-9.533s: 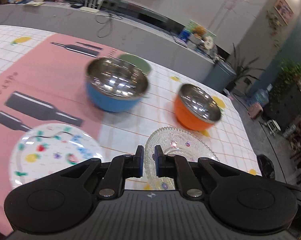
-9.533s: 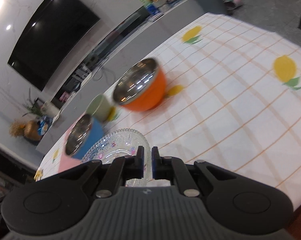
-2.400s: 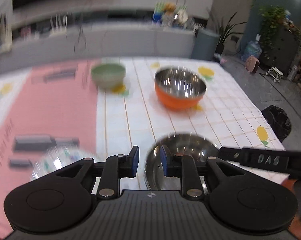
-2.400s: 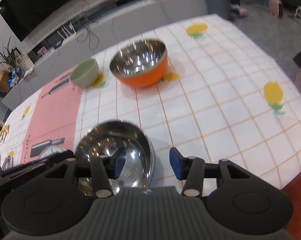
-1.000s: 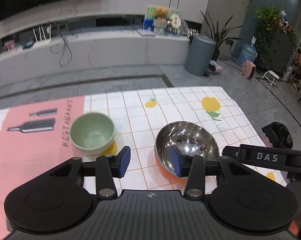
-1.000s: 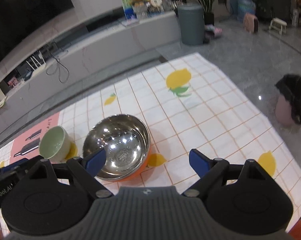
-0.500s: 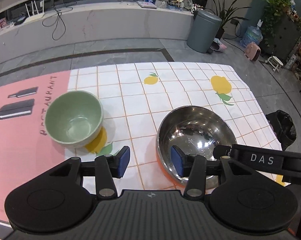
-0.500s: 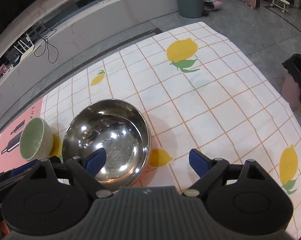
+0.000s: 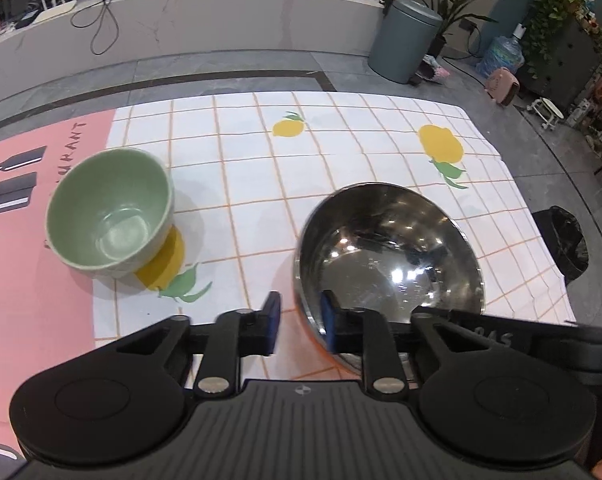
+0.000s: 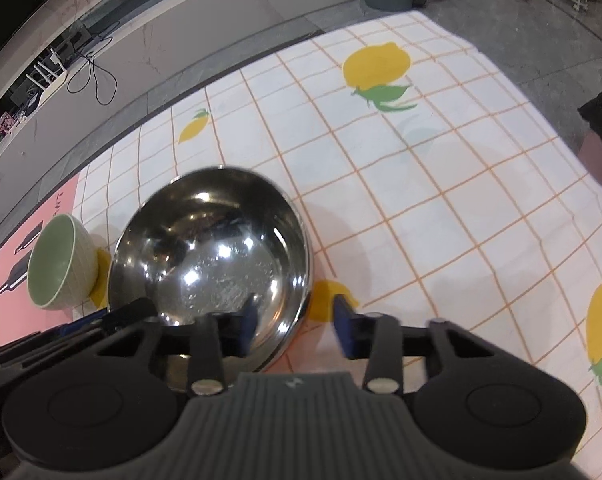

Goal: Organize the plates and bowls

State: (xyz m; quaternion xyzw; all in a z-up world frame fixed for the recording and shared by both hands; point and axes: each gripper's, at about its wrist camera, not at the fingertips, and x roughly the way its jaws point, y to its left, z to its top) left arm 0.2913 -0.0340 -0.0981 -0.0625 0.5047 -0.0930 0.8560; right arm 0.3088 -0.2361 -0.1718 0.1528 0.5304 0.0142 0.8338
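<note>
The steel bowl (image 9: 389, 256) stands on the desk (image 9: 341, 152) just right of the green bowl (image 9: 111, 214); judged light, rigid and slick, best taken by its thin rim. Left gripper (image 9: 299, 322) and right gripper (image 10: 293, 326) each straddle the near rim on opposite sides, jaws closing, pads not yet visibly pressing.

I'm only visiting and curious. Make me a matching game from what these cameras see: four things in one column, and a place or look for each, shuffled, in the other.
Things:
1. green bowl
2. steel bowl
3. grey bin
4. pink mat

Descriptions:
A. stands on the floor
B. printed with black bottles
C. shiny inside, orange outside
D. sits partly over a lemon print

Pairs: 1-D, 2-C, 3-A, 4-B
</note>
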